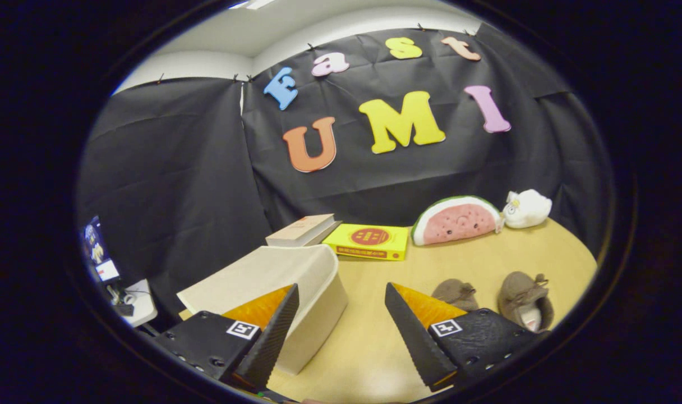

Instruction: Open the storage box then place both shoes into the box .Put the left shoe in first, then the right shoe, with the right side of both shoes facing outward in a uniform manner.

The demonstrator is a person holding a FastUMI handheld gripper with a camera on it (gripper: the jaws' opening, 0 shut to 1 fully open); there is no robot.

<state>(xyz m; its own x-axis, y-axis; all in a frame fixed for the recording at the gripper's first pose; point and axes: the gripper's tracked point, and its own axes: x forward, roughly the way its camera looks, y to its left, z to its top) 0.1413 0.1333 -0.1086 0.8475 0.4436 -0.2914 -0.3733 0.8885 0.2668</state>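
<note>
Gripper view looks across a wooden table (374, 336) toward the storage box (296, 286), a pale, cream-coloured box lying at the near left, its lid down and its rounded end toward the middle of the table. The gripper (341, 314) has its fingers spread wide with nothing between them but bare tabletop; the left finger (273, 331) overlaps the box's near side, though whether it touches the box cannot be told, and the right finger (414, 336) hangs over open table. Two brown shoes sit side by side at the near right, just beyond the right finger: the left shoe (455, 293) partly hidden behind it, the right shoe (525, 297) with its opening facing near. Farther back lie a thick closed book (303, 229) just behind the box, a yellow box (369, 241) beside it, then a watermelon-slice plush (456, 220) and a small white plush (526, 209) at the far right. Black cloth walls the booth behind. A side stand (142, 303) with a lit screen (97, 249) stands at the far left, off the table.
</note>
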